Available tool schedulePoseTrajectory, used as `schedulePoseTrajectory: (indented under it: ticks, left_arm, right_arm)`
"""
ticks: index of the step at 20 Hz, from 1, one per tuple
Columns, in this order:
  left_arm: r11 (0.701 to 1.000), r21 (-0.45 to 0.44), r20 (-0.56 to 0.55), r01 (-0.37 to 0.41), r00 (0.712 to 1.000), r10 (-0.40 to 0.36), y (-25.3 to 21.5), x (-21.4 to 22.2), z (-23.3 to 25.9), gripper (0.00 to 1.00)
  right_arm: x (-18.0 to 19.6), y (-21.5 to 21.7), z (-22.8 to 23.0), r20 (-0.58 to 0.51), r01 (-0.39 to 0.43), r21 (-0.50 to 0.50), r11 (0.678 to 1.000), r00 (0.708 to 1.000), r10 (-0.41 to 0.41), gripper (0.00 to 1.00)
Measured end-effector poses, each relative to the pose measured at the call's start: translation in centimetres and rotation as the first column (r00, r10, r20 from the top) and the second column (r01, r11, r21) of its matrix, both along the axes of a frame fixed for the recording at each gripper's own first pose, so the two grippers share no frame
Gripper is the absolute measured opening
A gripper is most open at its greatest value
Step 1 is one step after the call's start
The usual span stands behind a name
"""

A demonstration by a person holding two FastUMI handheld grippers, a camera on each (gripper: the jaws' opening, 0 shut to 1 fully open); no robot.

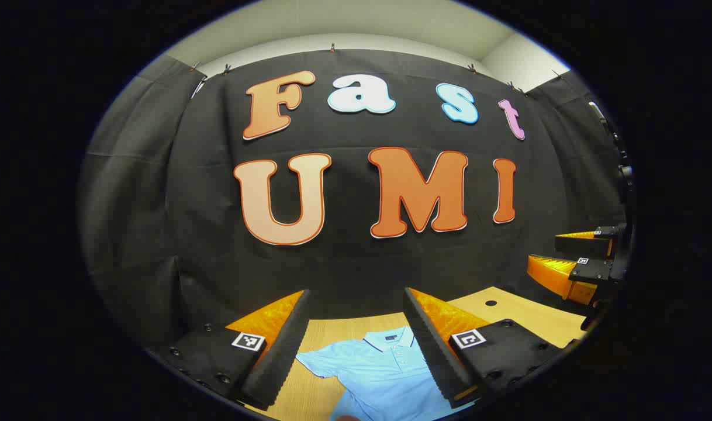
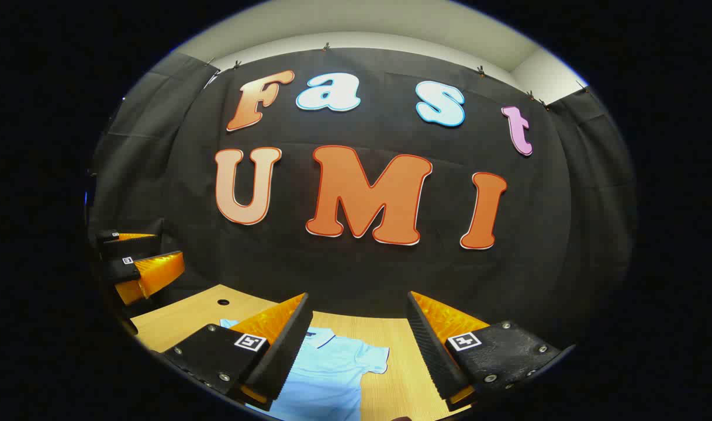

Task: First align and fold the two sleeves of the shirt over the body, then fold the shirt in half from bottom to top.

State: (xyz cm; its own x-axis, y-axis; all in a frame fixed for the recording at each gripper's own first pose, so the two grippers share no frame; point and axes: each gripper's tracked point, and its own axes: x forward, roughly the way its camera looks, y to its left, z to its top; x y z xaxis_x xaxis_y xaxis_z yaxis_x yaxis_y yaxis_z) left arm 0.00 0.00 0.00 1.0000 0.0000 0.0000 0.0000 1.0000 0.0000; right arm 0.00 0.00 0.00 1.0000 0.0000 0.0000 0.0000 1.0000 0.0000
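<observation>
Light blue polo shirt (image 1: 379, 368) flat on wooden table (image 2: 180, 318), sleeves spread; left gripper (image 1: 356, 345) above shirt, wide open, empty; right gripper (image 2: 356, 345) likewise, wide open, empty

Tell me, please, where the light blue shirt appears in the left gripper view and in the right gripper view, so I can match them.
Left gripper view: the shirt lies at bottom centre, collar up, between the open fingers of the left gripper.
Right gripper view: the shirt sits bottom centre-left, one sleeve reaching right, partly behind a finger of the open right gripper.
Shared landmark: the round hole in the wooden table.
</observation>
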Motion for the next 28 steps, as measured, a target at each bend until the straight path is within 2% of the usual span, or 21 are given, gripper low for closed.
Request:
schedulePoseTrajectory:
  ticks: [8,16,28]
  left_arm:
    - [0.999,0.016,0.007,0.028,1.000,-0.028,0.8,0.0,0.0,1.00]
    - [0.999,0.019,0.014,0.042,0.999,-0.042,2.0,0.4,-0.1,1.00]
    - [0.997,0.009,0.026,0.078,0.997,-0.078,3.4,-0.2,-0.3,1.00]
  right_arm:
    - [0.0,0.5,-0.2,-0.022,0.043,-0.003,0.999,0.999,-0.043,0.97]
    - [0.0,1.9,-0.1,-0.031,0.052,-0.012,0.999,0.998,-0.053,0.97]
    - [1.5,1.0,-2.7,-0.153,0.106,-0.035,0.994,0.982,-0.111,0.97]
